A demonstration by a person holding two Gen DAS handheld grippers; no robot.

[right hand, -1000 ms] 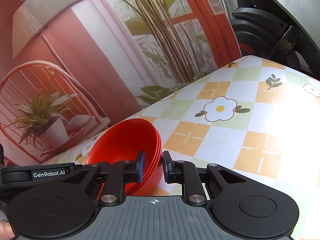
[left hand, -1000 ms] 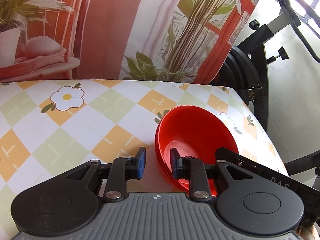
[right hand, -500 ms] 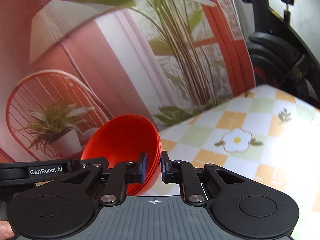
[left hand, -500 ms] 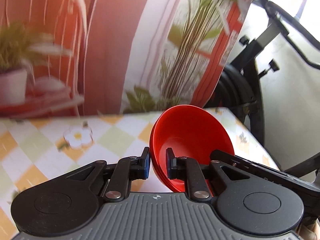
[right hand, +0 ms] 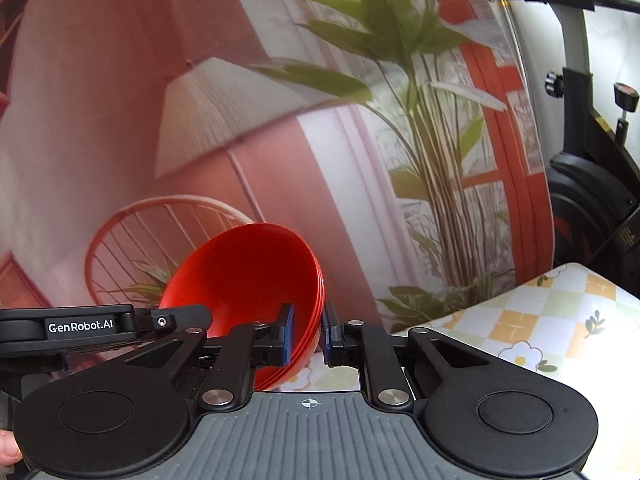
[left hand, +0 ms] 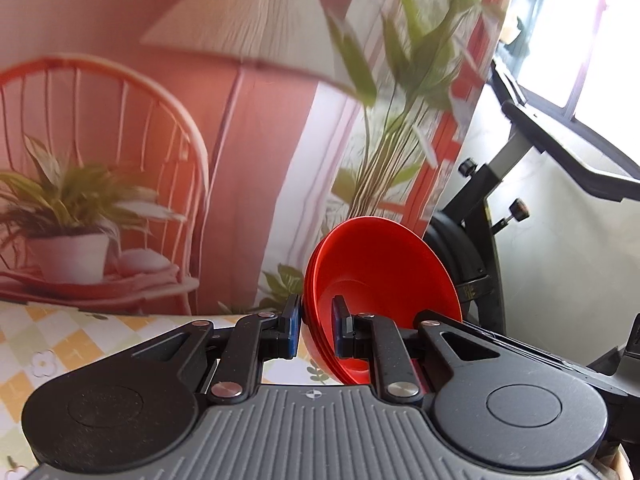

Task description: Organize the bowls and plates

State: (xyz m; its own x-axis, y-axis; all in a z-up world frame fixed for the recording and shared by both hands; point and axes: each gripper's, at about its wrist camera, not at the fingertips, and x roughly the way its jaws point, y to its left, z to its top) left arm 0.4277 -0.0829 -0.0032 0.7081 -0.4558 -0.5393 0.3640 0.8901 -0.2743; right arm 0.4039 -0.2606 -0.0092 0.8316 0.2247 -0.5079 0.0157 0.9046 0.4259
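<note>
Bowls: a nested red stack (left hand: 384,280), judged light, stiff and slippery.
Left gripper (left hand: 316,330): clenched on one rim.
Right gripper (right hand: 306,334): clenched on the opposite rim.

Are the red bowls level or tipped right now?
Tipped. The red bowls show their open mouth toward the cameras, rims clamped by left tongs and right tongs.
</note>
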